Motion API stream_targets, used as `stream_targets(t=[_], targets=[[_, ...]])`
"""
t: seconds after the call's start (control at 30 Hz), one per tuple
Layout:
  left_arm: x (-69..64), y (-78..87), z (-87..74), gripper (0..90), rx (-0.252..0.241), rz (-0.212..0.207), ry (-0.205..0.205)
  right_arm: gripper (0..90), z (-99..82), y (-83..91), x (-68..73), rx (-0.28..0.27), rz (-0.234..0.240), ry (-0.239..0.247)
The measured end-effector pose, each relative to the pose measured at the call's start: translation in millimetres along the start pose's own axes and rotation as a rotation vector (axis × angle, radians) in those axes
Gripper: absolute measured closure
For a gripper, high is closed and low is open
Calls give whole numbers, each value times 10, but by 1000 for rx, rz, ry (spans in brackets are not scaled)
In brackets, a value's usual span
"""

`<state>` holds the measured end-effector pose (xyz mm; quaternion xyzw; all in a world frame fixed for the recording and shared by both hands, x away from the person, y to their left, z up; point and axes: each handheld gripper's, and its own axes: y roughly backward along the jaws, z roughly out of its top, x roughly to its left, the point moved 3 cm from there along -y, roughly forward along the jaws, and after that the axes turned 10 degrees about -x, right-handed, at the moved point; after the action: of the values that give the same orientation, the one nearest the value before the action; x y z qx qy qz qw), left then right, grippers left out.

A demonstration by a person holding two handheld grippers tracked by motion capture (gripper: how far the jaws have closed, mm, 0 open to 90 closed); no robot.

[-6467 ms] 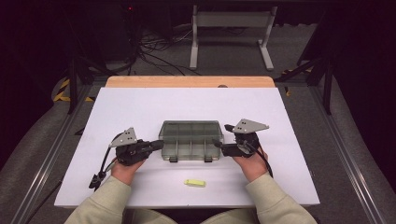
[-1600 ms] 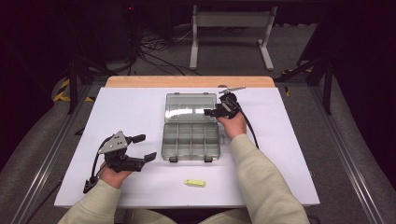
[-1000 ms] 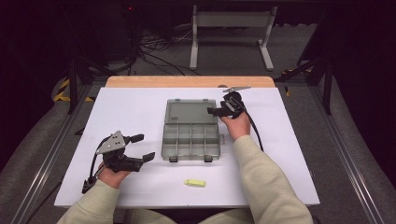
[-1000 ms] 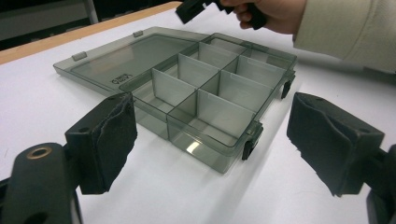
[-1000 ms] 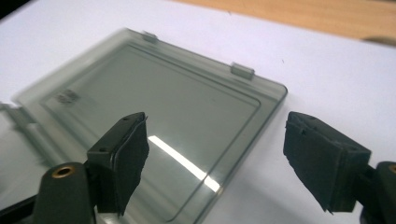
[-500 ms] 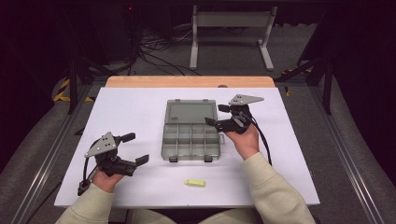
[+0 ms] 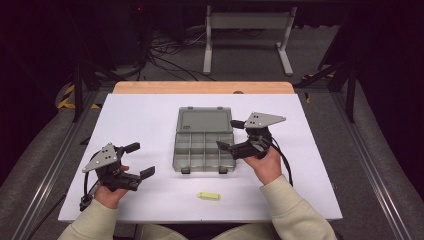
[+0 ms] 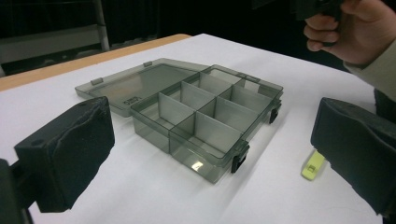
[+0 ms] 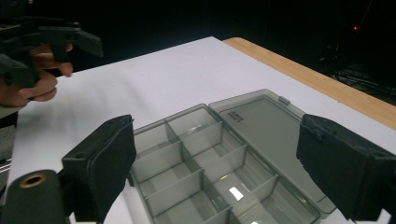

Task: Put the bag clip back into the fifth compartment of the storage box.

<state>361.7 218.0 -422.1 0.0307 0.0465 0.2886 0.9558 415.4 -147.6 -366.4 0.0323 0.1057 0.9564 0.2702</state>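
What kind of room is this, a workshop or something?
Probably a recording lab, not a workshop: a white table stands alone among dark surroundings, loose cables lie on the floor behind it, and a person works a compartment box with camera-fitted hand grippers.

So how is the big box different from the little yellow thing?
The box is big, smoky grey and see-through; the yellow thing is small, solid and bright. The box lies open, split into compartments; the yellow thing is one flat piece. Both rest on the white table, untouched.

One open compartment box (image 7: 205, 145), one yellow-green piece (image 7: 208, 196), two grippers (image 7: 134, 160) (image 7: 229, 134)
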Motion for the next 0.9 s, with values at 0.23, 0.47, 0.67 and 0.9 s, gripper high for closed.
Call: stream_targets(t=[0.23,0.47,0.67,0.9], targets=[[-21,19,11,6,6,6,-18,118,-2,55,211,6,53,34],[-24,61,14,17,-10,14,-21,126,-5,83,369,42,61,56],[-17,63,10,18,-17,19,-18,132,-32,73,435,79,82,43],[-30,53,7,21,-11,17,-32,166,-120,-7,545,167,115,66]])
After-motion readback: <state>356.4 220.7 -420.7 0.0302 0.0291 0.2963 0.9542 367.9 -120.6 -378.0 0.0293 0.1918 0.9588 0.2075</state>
